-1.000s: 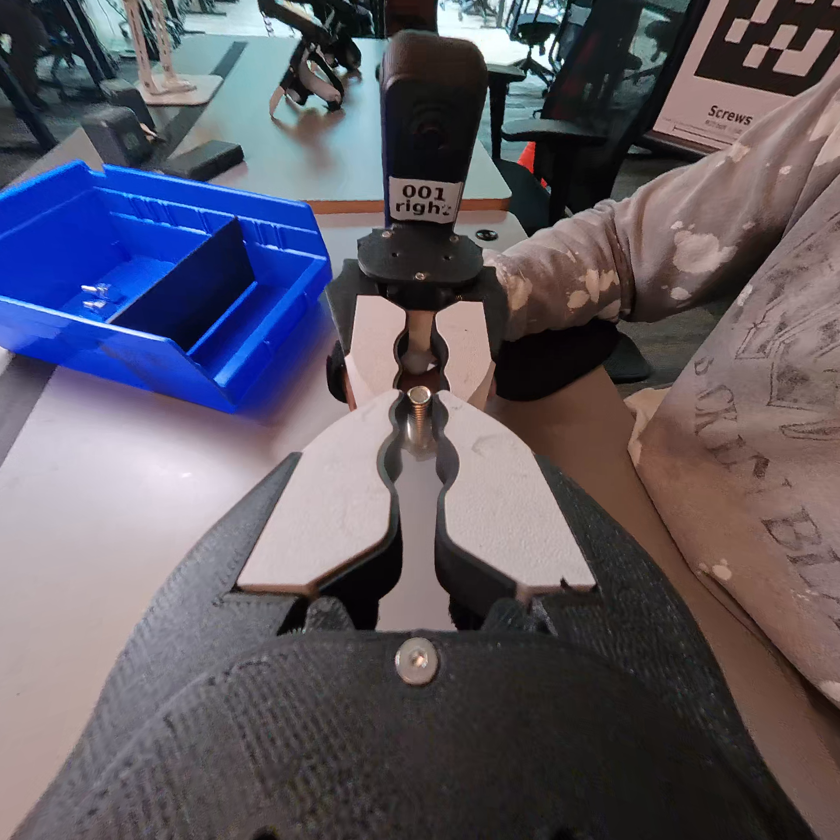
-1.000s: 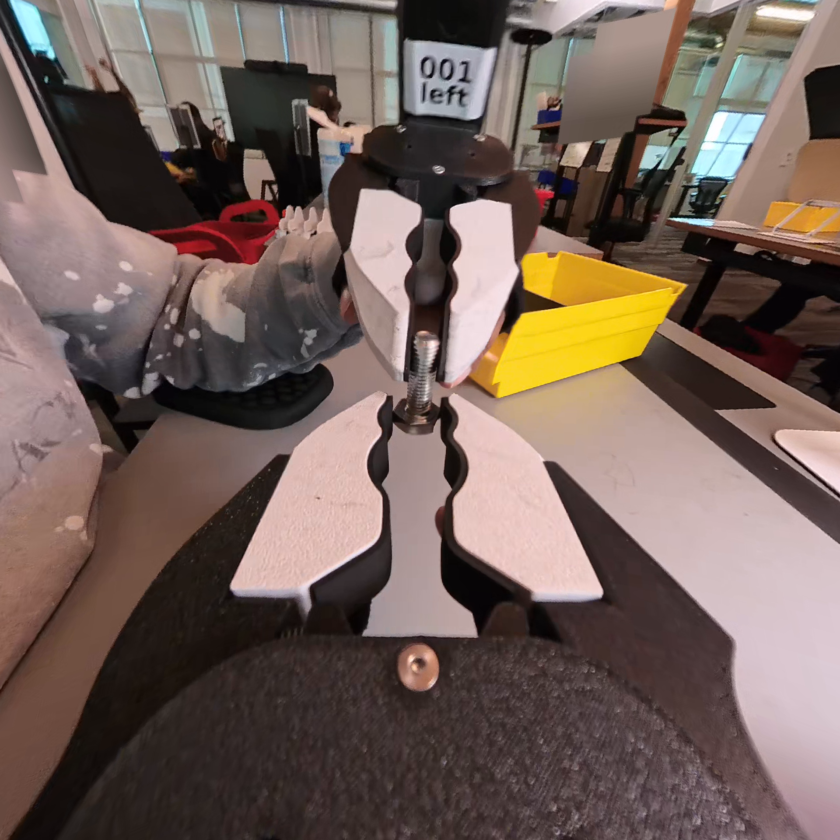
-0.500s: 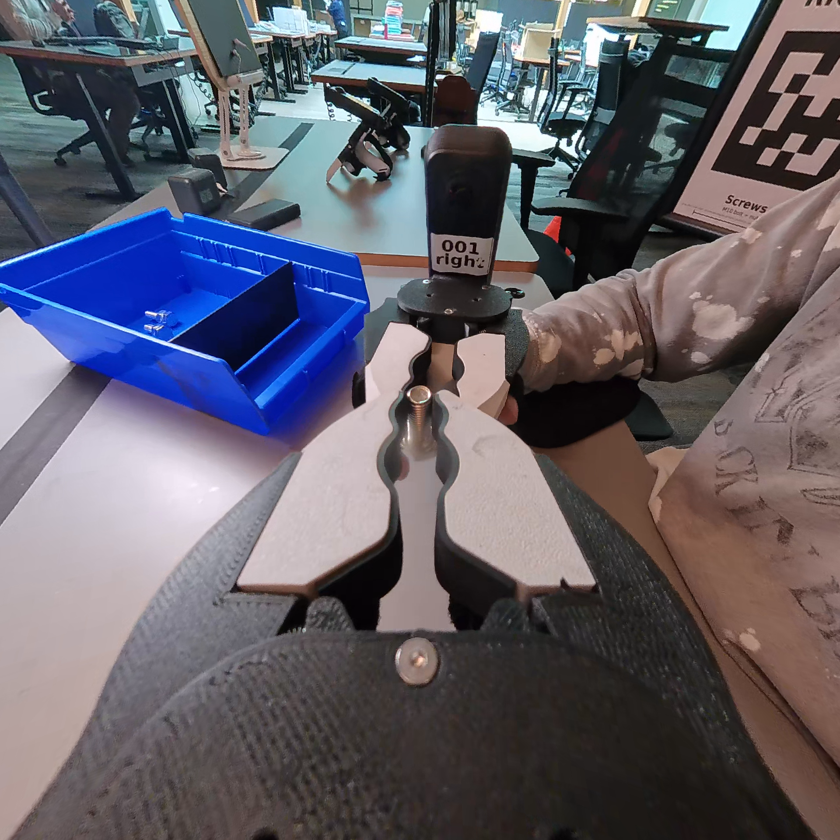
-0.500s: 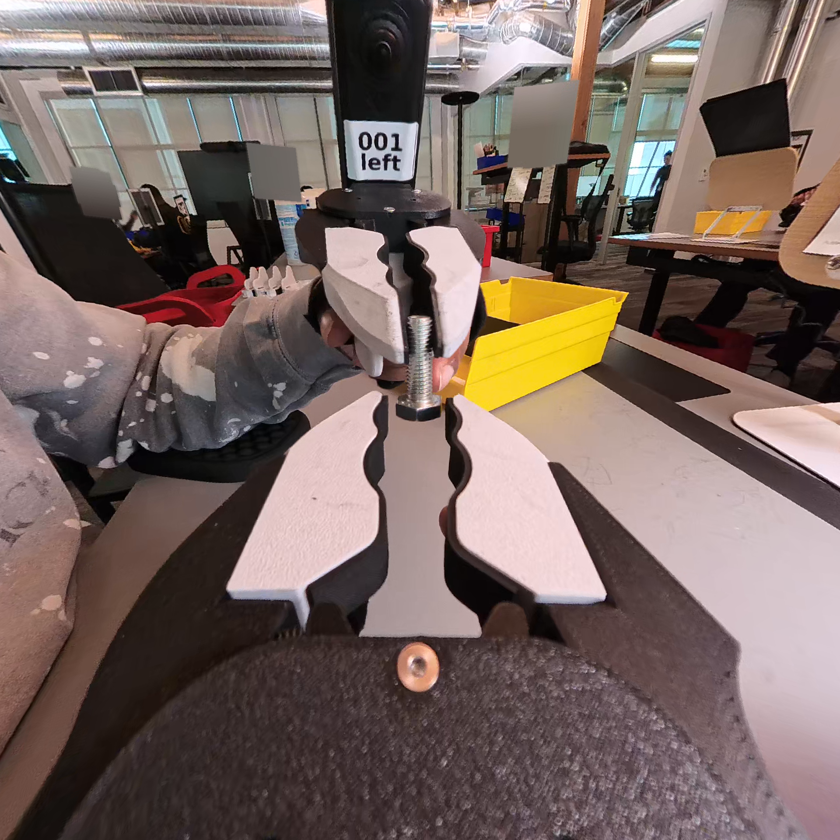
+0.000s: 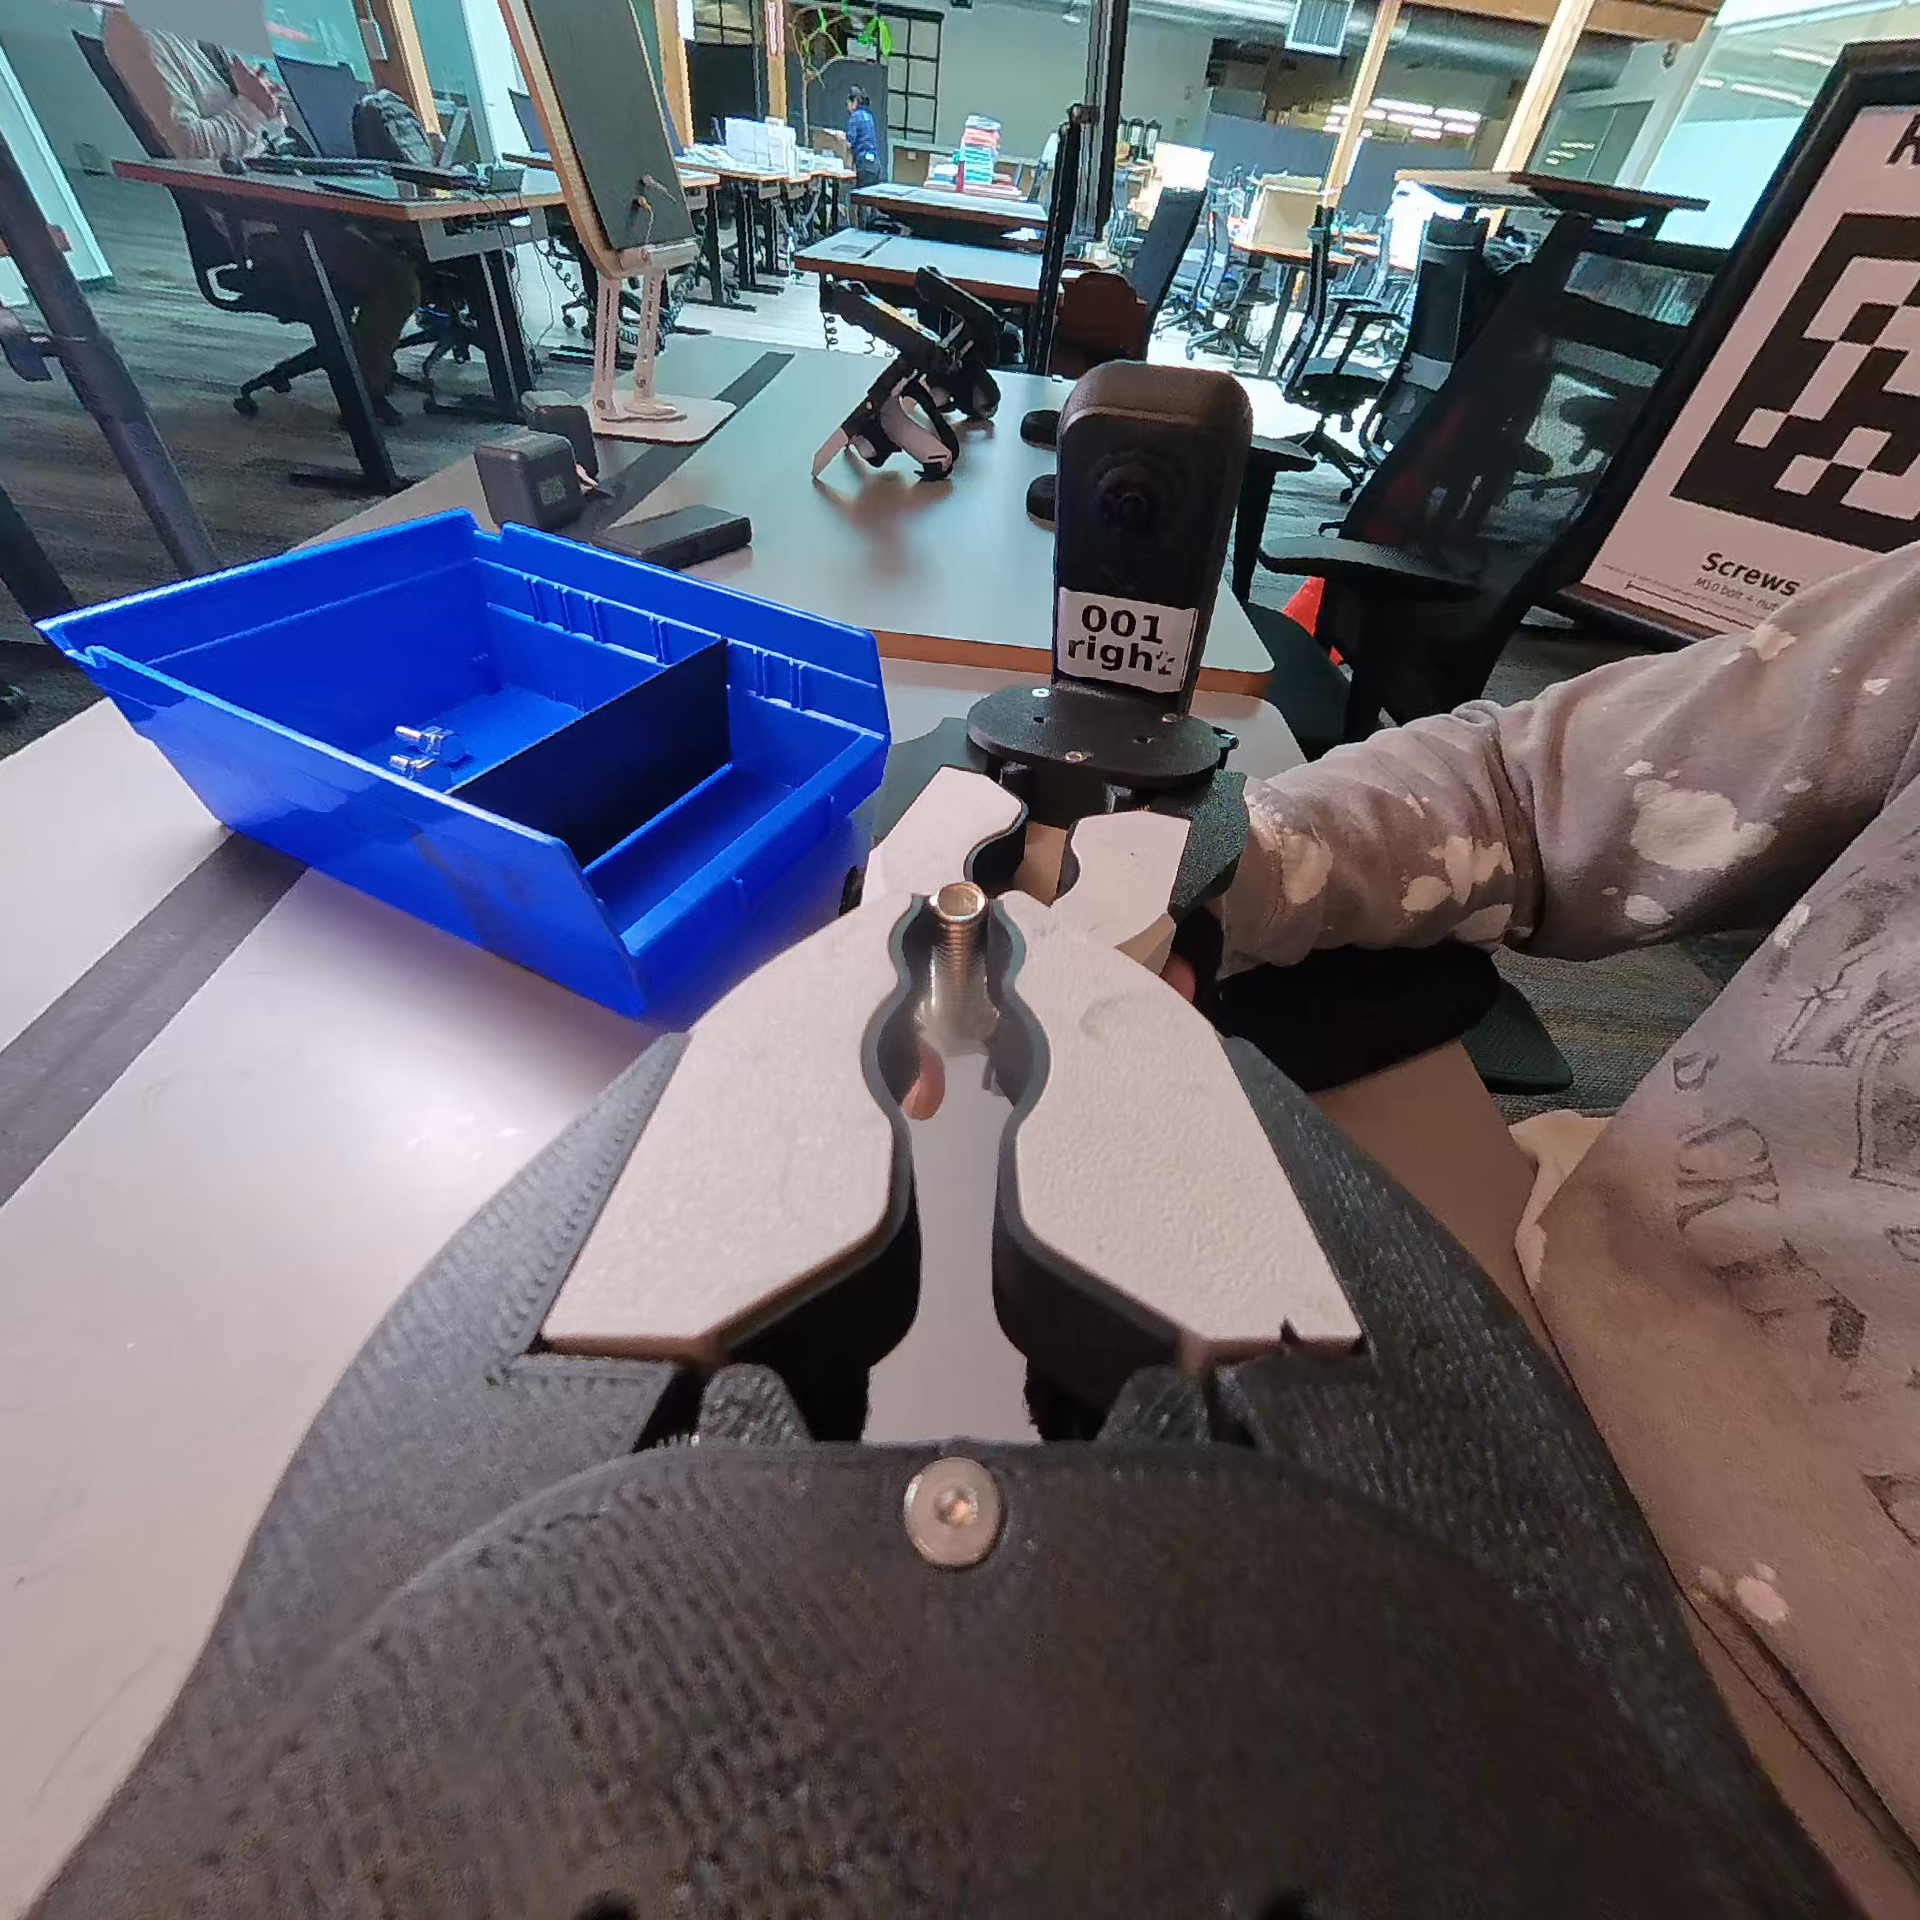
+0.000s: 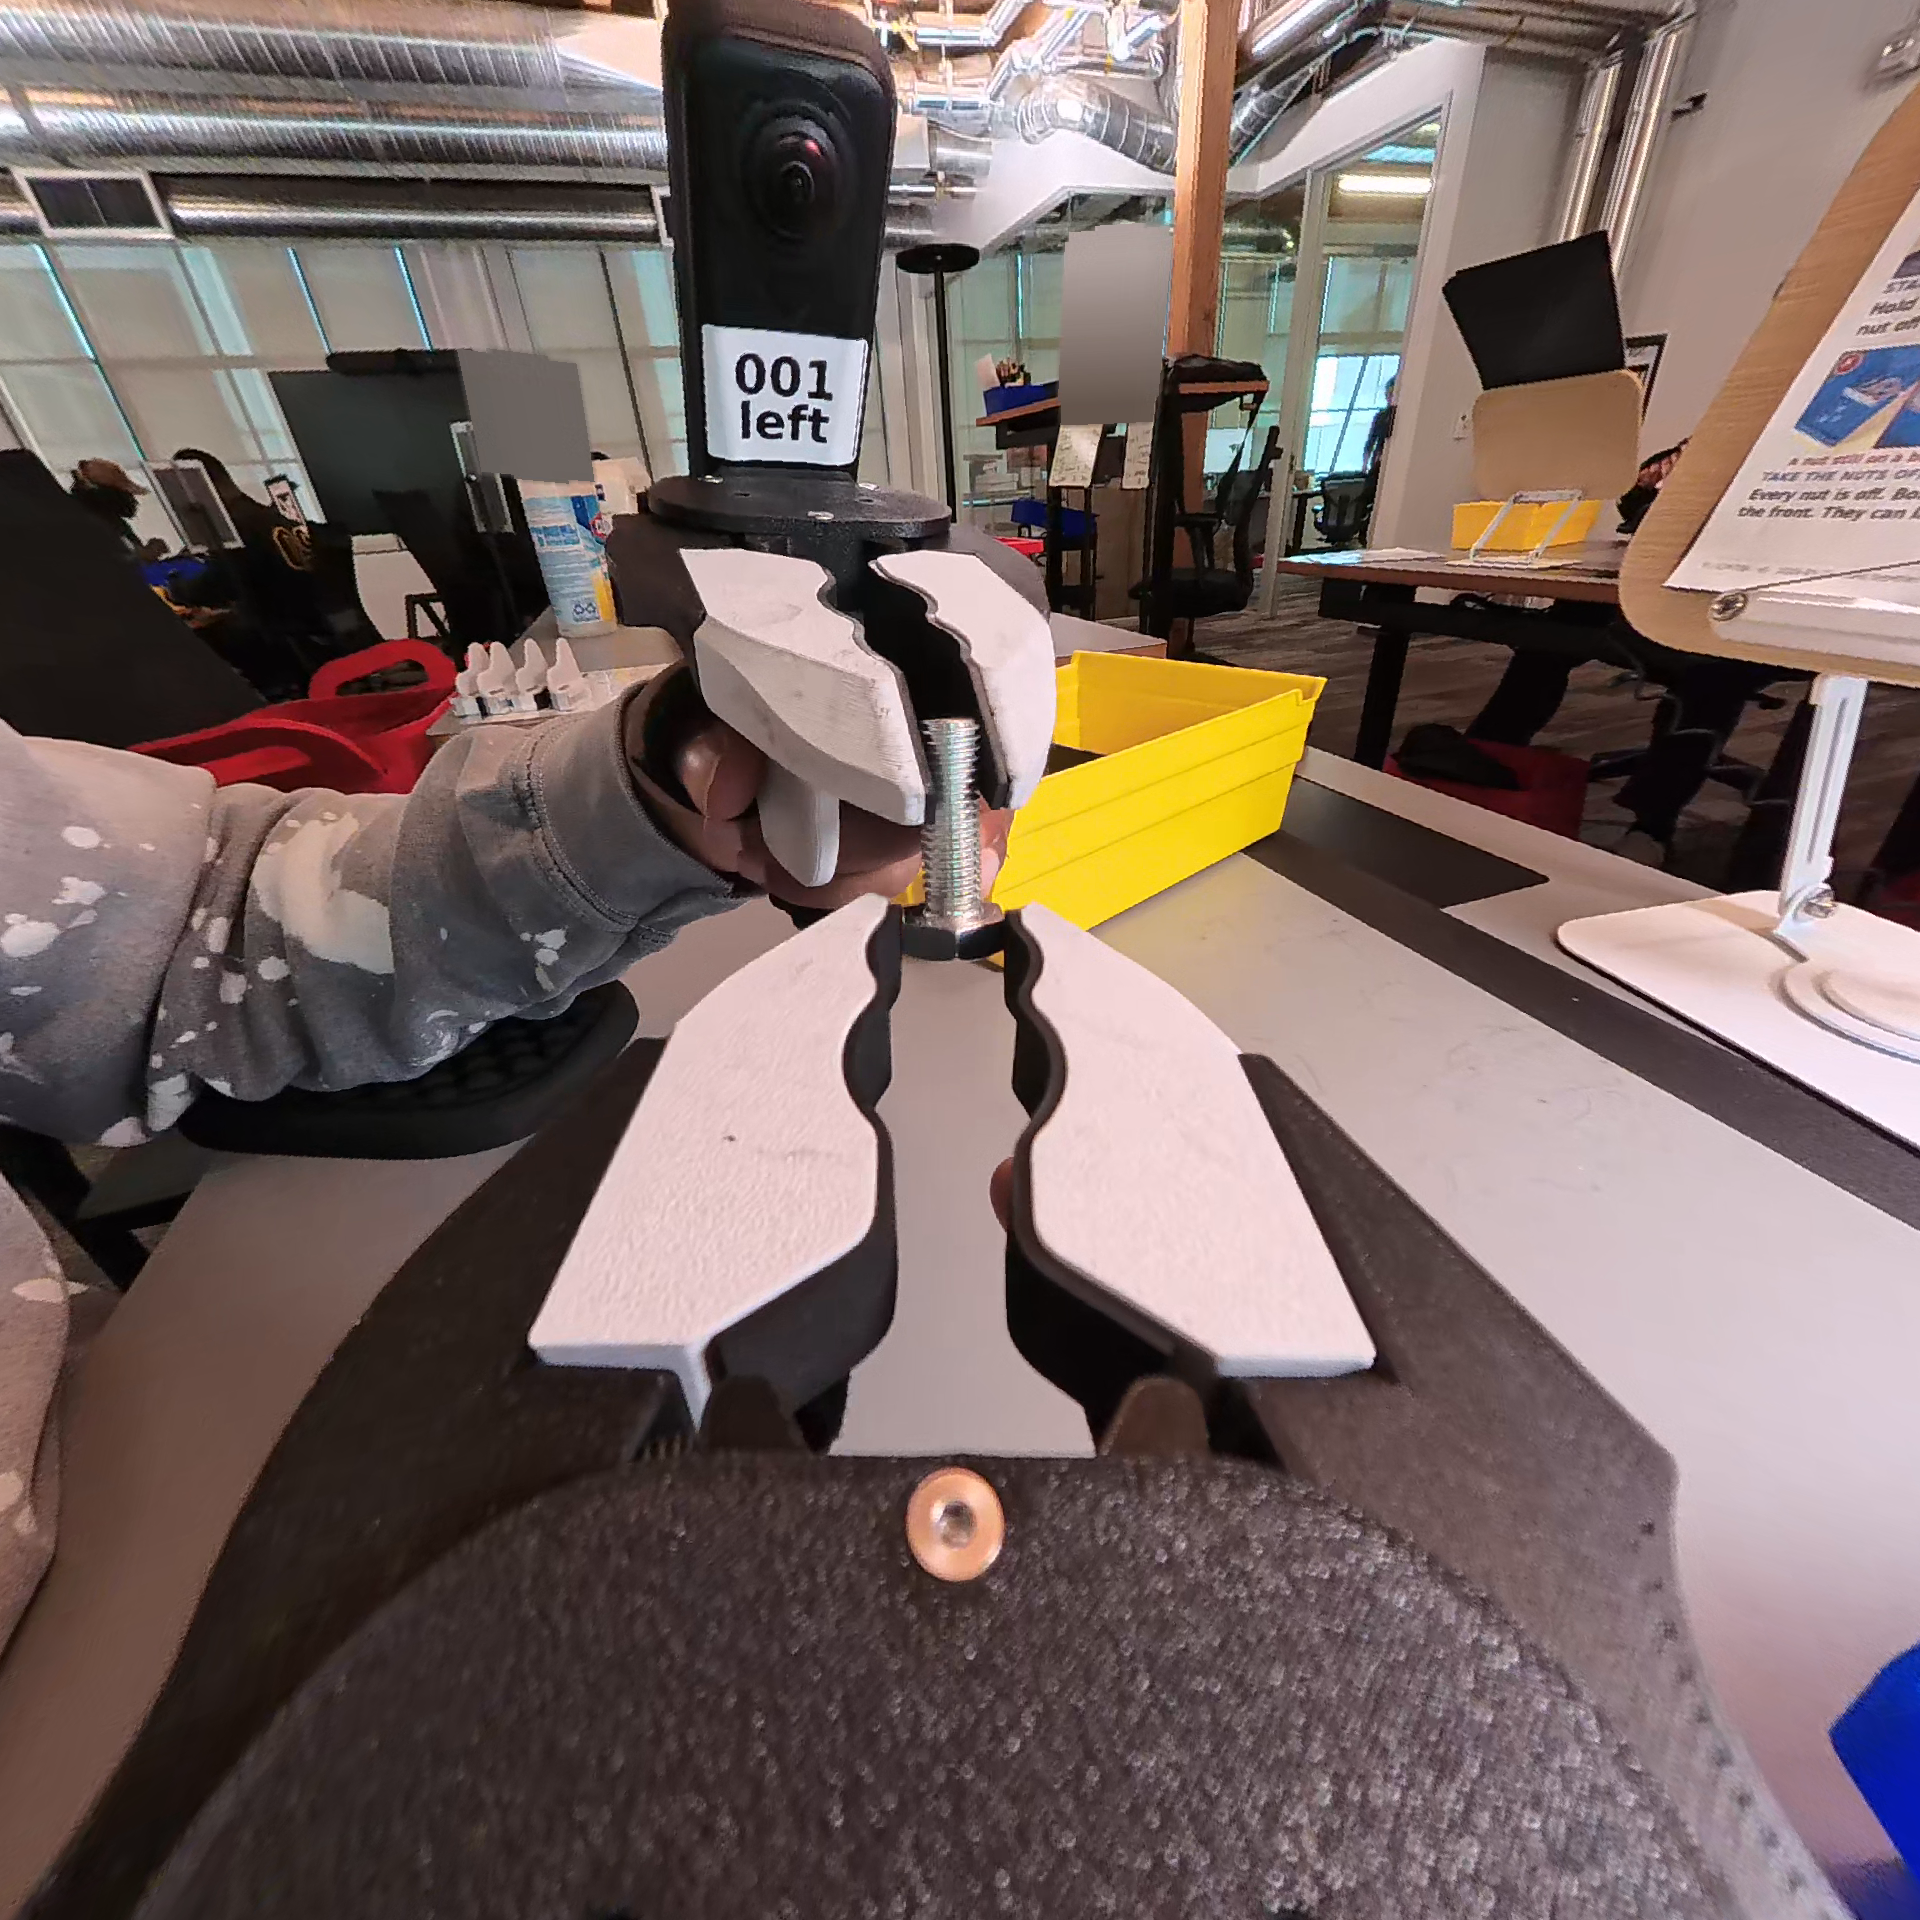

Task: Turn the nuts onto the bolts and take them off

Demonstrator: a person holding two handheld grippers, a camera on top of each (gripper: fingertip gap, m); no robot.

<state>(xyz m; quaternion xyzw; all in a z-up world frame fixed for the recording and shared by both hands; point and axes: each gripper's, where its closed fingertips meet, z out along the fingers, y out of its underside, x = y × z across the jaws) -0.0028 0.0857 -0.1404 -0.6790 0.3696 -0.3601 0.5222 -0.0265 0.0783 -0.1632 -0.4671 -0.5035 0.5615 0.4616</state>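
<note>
My left gripper (image 5: 956,920) is shut on a silver bolt (image 5: 951,987), whose threaded tip points forward and shows bare. In the right wrist view the same bolt (image 6: 951,810) hangs from the left gripper (image 6: 961,800). Its lower end meets a hex nut (image 6: 951,932). My right gripper (image 6: 951,920) is shut on that nut at its fingertips. I cannot tell whether the nut still sits on the thread. In the left wrist view the right gripper (image 5: 1039,888) stands just behind the bolt, tilted, and the nut is hidden.
A blue bin (image 5: 727,935) with a dark divider stands at the left and holds two small metal fasteners (image 5: 421,748). A yellow bin (image 6: 1164,769) stands behind the grippers. A white sign stand (image 6: 1745,966) is at the right. A person's sleeves hold both grippers.
Both grippers have tilted upward, so more of the room shows. In the left wrist view the right gripper has shifted right and rolled. The bolt and nut stay gripped.
</note>
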